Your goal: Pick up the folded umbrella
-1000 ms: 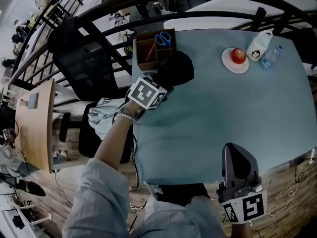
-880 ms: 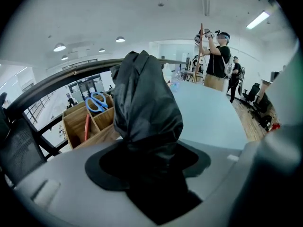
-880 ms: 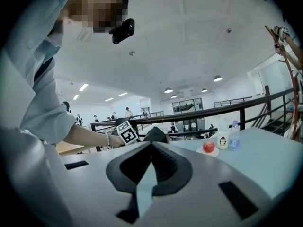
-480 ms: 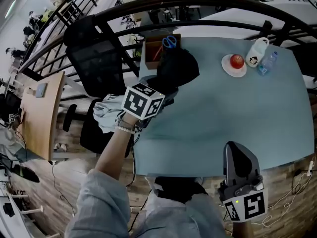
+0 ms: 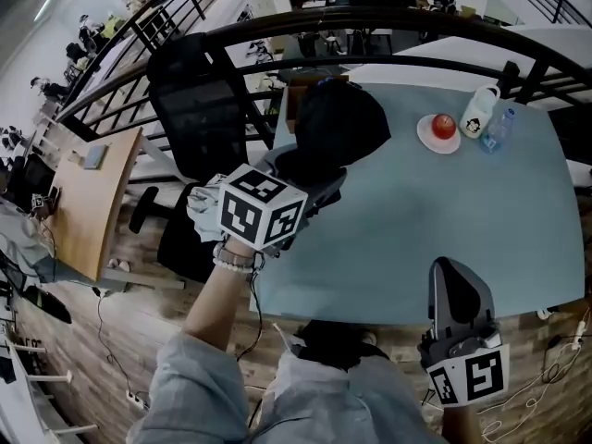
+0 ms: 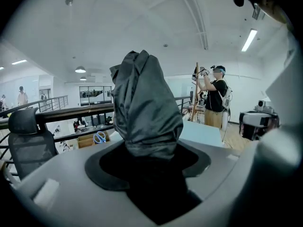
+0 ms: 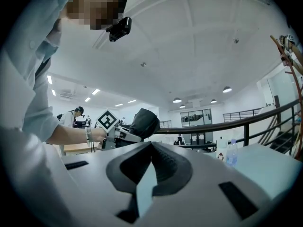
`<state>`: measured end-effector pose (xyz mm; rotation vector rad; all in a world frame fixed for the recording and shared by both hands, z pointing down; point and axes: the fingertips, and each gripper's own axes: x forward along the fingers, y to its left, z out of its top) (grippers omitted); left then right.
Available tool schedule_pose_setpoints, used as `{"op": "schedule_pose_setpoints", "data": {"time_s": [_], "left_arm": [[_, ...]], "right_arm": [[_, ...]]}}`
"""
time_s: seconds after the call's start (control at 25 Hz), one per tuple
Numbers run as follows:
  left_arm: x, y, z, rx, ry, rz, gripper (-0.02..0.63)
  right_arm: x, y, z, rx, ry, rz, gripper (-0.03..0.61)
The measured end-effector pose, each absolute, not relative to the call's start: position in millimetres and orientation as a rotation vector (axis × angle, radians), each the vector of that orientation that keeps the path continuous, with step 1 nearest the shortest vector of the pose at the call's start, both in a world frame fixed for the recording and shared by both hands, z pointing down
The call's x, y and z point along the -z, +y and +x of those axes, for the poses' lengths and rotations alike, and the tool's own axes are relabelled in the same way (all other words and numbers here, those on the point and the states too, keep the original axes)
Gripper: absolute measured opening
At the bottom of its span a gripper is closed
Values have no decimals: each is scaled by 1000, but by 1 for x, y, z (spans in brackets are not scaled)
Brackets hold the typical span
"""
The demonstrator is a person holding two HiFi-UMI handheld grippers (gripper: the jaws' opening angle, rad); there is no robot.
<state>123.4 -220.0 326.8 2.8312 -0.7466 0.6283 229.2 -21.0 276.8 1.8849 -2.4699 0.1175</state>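
Note:
The folded umbrella [image 5: 338, 128], a bundle of black cloth, hangs in the air over the table's far left corner. My left gripper [image 5: 317, 178] is shut on its lower end. In the left gripper view the umbrella [image 6: 144, 112] stands up out of the left gripper [image 6: 149, 161] between its jaws. My right gripper [image 5: 452, 271] is shut and holds nothing; it sits at the front edge of the pale blue table [image 5: 444, 220]. From the right gripper view, the right gripper [image 7: 151, 145] points past the umbrella [image 7: 144, 122] held up at the left.
An apple [image 5: 444, 126] on a white plate [image 5: 427, 141], a white bottle [image 5: 476, 111] and a water bottle [image 5: 497, 129] stand at the table's far right. A brown box [image 6: 87, 141] with blue scissors [image 6: 99, 137] lies behind the umbrella. A black chair [image 5: 199, 109] stands left of the table.
My left gripper has risen off the table with the umbrella in it and come nearer the head camera. The right gripper has stayed at the front edge.

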Motion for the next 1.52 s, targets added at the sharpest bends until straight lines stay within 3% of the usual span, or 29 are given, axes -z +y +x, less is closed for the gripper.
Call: {"op": "schedule_pose_setpoints", "data": {"time_s": [0.72, 1.52], "left_arm": [[-245, -105, 107, -279, -943, 2830, 281], [-222, -64, 44, -42, -992, 2817, 281]], "right_arm": [[-258, 31, 262, 8, -2512, 1879, -2], [-227, 13, 195, 80, -2600, 1830, -1]]}}
